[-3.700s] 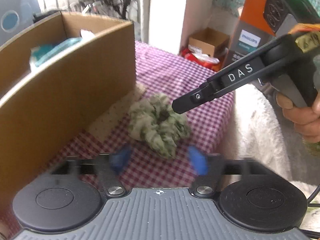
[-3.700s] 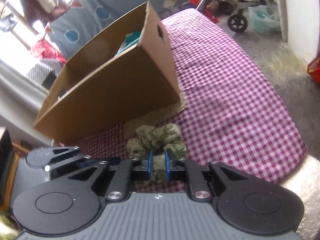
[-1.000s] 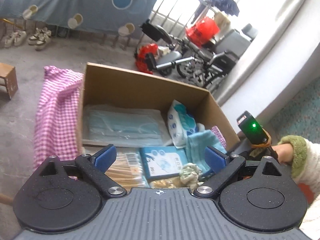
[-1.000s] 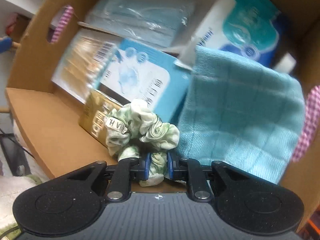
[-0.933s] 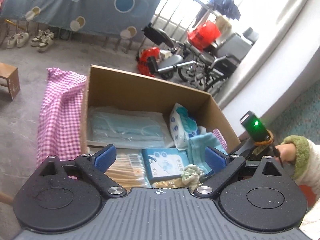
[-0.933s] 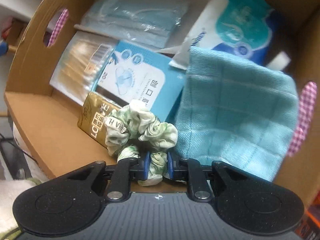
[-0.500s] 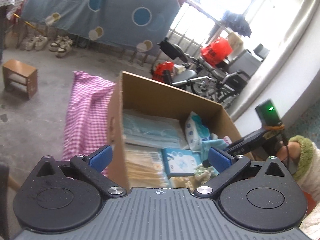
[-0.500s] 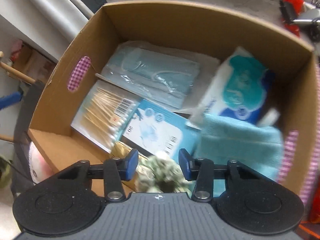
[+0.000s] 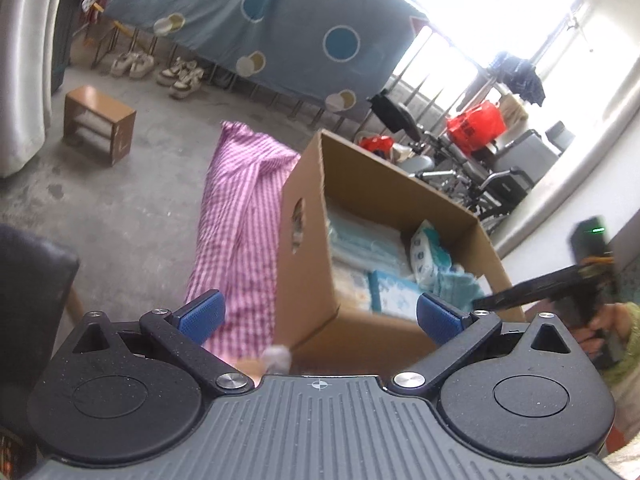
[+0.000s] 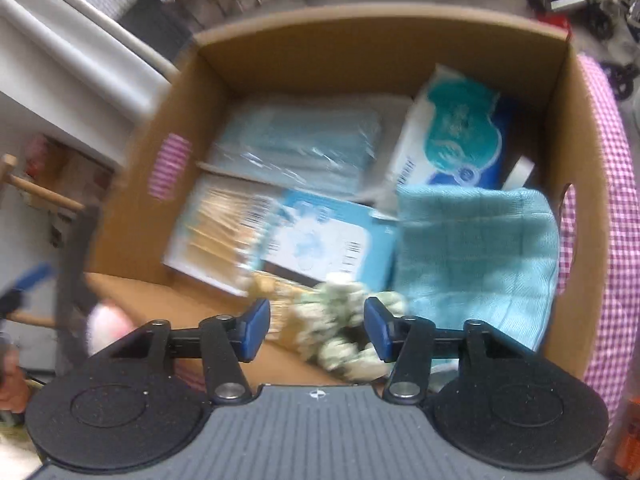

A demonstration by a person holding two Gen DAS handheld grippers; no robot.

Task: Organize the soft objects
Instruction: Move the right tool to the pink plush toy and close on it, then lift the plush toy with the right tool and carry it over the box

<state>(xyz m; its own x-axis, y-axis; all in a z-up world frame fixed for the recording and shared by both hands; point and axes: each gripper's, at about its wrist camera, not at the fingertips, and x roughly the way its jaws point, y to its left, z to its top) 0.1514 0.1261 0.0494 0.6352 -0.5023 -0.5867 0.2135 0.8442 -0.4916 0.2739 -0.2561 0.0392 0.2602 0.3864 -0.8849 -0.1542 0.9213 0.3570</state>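
Note:
The green-and-white scrunchie (image 10: 340, 320) lies in the near corner of the cardboard box (image 10: 360, 36), beside a folded teal cloth (image 10: 476, 256). Above it hangs my right gripper (image 10: 316, 326); its jaws are opening, and the blue pads stand clear of the scrunchie on either side. In the left wrist view the box (image 9: 304, 256) is ahead and to the right, on the pink checked cloth (image 9: 236, 216). My left gripper (image 9: 320, 316) is wide open with nothing between its fingers. The right gripper (image 9: 520, 292) shows over the box's right side.
The box also holds a mask pack (image 10: 296, 148), a wipes pack (image 10: 456, 132), cotton swabs (image 10: 216, 236) and a blue packet (image 10: 320, 236). A dark chair back (image 9: 28, 280) stands at left. A wooden stool (image 9: 98, 124), shoes and a wheelchair (image 9: 472, 184) are on the floor.
My right gripper opened, let go of the scrunchie inside the box and rose. My left gripper swung left, so the box now sits to the right in its view.

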